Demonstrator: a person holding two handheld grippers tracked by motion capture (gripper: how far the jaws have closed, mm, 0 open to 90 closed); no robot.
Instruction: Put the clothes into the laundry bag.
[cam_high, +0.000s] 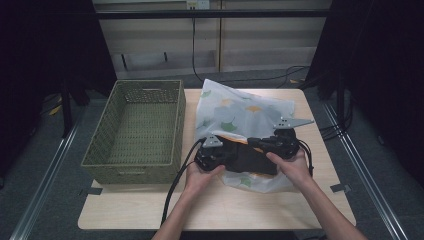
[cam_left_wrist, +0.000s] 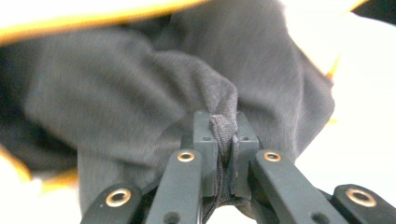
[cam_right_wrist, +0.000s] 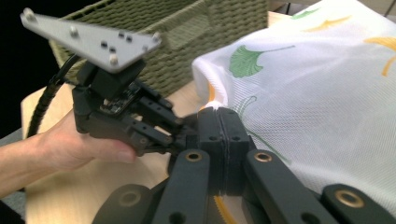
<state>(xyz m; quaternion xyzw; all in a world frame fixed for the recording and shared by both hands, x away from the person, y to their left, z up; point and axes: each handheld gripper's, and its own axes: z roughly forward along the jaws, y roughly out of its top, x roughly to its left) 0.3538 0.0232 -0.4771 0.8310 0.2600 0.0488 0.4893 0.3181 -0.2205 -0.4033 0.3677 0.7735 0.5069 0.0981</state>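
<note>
Standing next to the bench (cam_high: 150, 210): on the left sits an olive woven rectangular basket (cam_high: 137, 130), and right of it a white mesh laundry bag with a green and yellow leaf print (cam_high: 240, 112). At the bag's near opening lies a dark grey fabric garment (cam_high: 252, 157). The left gripper (cam_left_wrist: 223, 140) has its jaws pinched tight on a fold of that garment. The right gripper (cam_right_wrist: 219, 135) has its jaws clamped on the bag's orange-trimmed edge. I'd keep that edge lifted and feed the cloth in slowly so nothing bunches up.
</note>
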